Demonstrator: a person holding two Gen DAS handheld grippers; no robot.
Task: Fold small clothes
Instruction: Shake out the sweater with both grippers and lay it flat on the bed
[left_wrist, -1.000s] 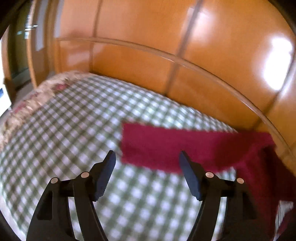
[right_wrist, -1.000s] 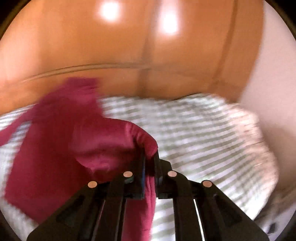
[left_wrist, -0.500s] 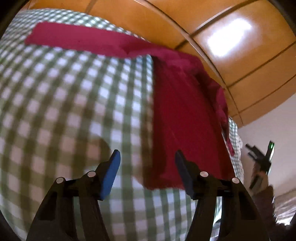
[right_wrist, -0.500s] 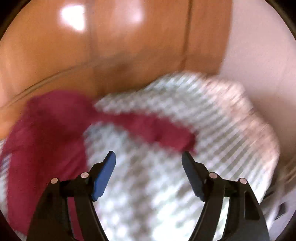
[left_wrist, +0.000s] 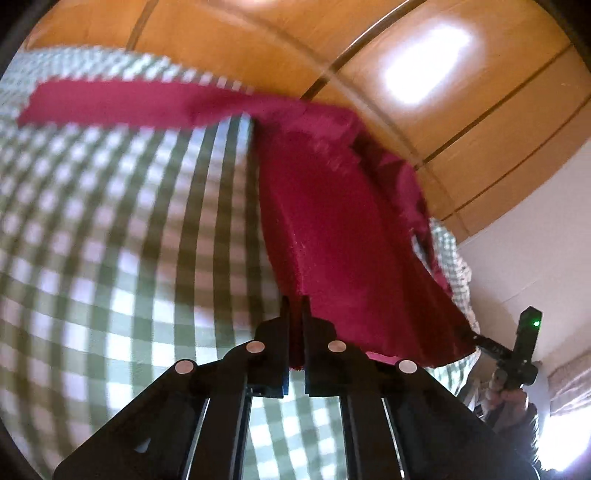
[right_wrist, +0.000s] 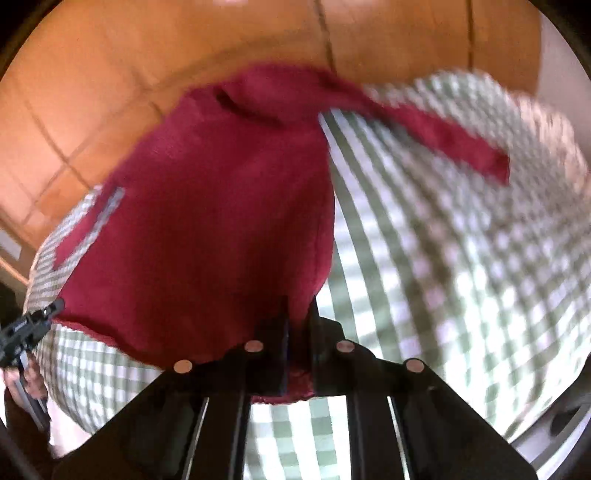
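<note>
A small dark red long-sleeved top lies spread on a green-and-white checked bedcover, its sleeves stretched out to each side. My left gripper is shut on the bottom hem at the garment's left corner. My right gripper is shut on the bottom hem at the right corner of the same top. Each gripper shows small at the edge of the other's view, the right one and the left one. The far collar lies against the headboard.
A glossy orange wooden headboard rises just behind the garment. The checked bedcover runs out to a floral border at the bed's edge. A white wall stands to the right.
Both grippers were open half a second ago; both have dropped to the garment's bottom hem and shut on it. One second ago the right gripper held the top, then let it go.
</note>
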